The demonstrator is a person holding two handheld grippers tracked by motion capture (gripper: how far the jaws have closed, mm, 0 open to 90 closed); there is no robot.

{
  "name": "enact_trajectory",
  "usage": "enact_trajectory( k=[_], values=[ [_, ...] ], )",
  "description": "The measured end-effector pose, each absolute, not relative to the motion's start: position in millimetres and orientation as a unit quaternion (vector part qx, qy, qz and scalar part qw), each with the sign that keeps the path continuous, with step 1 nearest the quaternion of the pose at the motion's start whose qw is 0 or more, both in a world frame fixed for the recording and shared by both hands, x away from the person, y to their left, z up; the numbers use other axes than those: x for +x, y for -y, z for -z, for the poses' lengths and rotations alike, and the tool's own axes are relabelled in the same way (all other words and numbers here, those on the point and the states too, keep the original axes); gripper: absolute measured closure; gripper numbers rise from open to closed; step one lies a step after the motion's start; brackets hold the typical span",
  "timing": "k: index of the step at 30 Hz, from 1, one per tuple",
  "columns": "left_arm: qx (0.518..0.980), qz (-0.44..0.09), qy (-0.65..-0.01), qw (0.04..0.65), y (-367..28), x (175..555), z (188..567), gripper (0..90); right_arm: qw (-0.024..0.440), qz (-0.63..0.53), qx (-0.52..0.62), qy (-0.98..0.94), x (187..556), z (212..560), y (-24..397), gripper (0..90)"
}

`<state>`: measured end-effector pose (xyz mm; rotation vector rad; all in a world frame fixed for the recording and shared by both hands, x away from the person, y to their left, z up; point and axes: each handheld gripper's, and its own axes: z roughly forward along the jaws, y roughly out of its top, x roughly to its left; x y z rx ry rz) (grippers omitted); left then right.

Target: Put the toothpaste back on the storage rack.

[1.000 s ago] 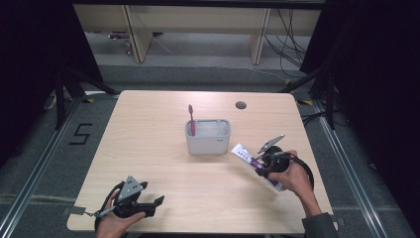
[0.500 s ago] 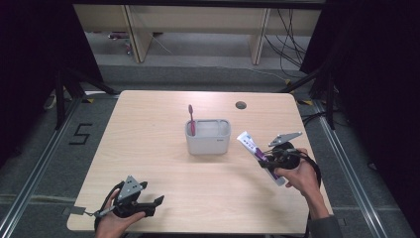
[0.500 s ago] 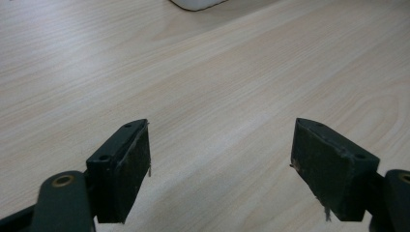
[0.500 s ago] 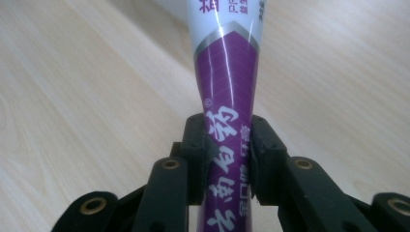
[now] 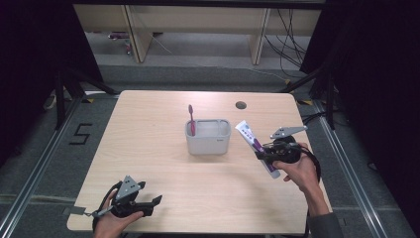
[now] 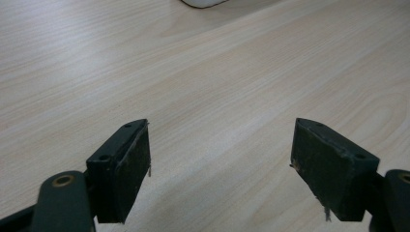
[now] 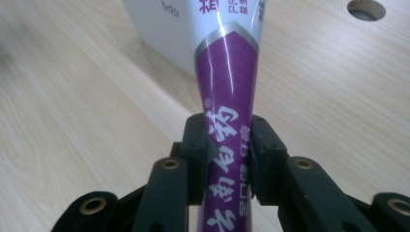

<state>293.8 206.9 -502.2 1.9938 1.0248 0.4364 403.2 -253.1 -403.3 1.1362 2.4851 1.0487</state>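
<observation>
Between my right claw's (image 7: pixel 227 159) pads sits the tube (image 7: pixel 226 87), white at its far end, purple where I hold it, with white characters running down the purple. My jaws are pressed onto its two sides, closed only as far as its body lets them. In the high view the tube (image 5: pixel 251 140) is off the table, slanting from my right claw (image 5: pixel 271 154) up and toward the holder (image 5: pixel 208 144), its white end the higher one and near the holder's right wall but apart from it. My right hand (image 5: pixel 297 168) wraps the claw's body over the table's right side.

The holder is a pale grey open box standing mid-table. A brush (image 5: pixel 191 119) with a purple handle stands upright in its left end, head up. In my right claw's view the holder's white wall (image 7: pixel 159 29) lies just behind the tube.

Farther back on the table (image 5: pixel 148 124) is a small round hole (image 5: pixel 241 105) near the far edge.

My left claw (image 5: pixel 143 206) rests at the near left corner, well apart from everything. Its jaws stand wide, with bare wood (image 6: pixel 217 96) between them, gripping nothing.
</observation>
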Motion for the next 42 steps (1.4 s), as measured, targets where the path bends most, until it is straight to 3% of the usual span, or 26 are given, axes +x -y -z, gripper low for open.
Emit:
enact_trajectory(
  k=[15,16,42],
  values=[
    [0.787,-0.175,-0.419,0.418,-209.9,292.5,502.7,21.2,0.125,-0.405,0.381,-0.822,414.4,383.8,241.9,72.4],
    [0.786,-0.176,-0.42,0.418,-210.4,292.1,502.5,21.2,0.143,-0.411,0.367,-0.822,417.2,383.4,242.2,72.4],
    [0.788,-0.172,-0.42,0.415,-214.9,288.2,505.5,21.1,0.133,-0.474,0.348,-0.797,443.6,363.9,191.6,72.4]
  ],
)
